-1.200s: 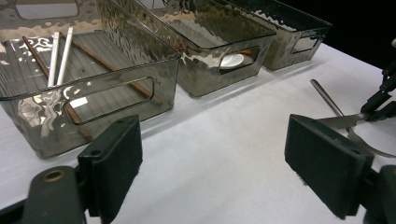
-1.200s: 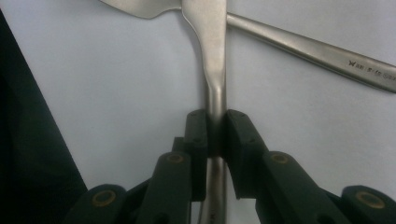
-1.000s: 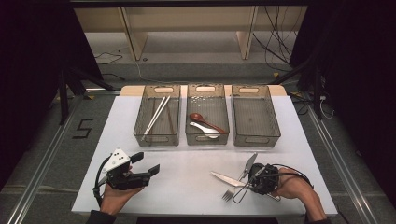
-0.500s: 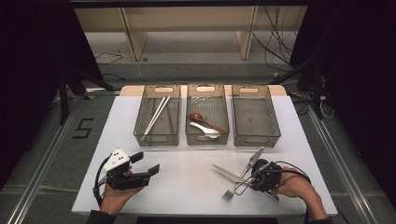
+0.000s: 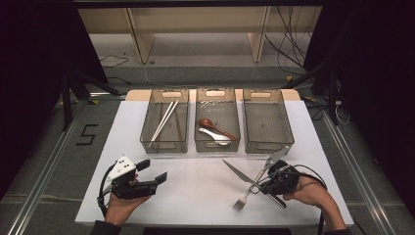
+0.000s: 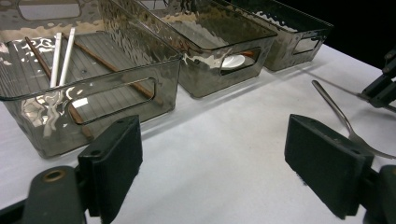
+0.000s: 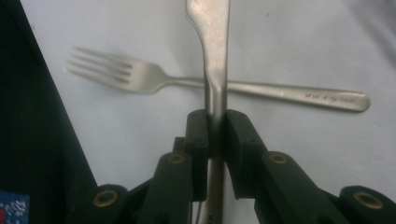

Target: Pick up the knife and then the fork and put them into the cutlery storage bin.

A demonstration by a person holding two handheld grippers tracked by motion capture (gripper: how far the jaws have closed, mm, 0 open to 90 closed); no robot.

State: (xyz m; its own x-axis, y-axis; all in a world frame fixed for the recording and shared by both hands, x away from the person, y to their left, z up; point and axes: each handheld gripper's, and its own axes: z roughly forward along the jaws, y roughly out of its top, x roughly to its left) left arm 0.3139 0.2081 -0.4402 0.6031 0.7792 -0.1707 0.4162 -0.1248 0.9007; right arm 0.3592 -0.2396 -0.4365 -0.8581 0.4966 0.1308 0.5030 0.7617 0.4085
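The counter (image 5: 195,196) carries three bins (image 5: 165,127) ahead of both grippers. The left gripper (image 5: 149,177) gapes wide, empty. The right gripper (image 5: 262,185) clamps a knife (image 5: 240,173), the fork (image 5: 244,197) lying just beneath it.

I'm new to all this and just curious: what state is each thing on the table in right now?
Knife: clamped in the right hand-held gripper, lifted.
Fork: lying flat on the table.
Left hand-held gripper: open, empty.
Left bin: holds chopsticks.
Middle bin: holds two spoons.
Right bin: empty.
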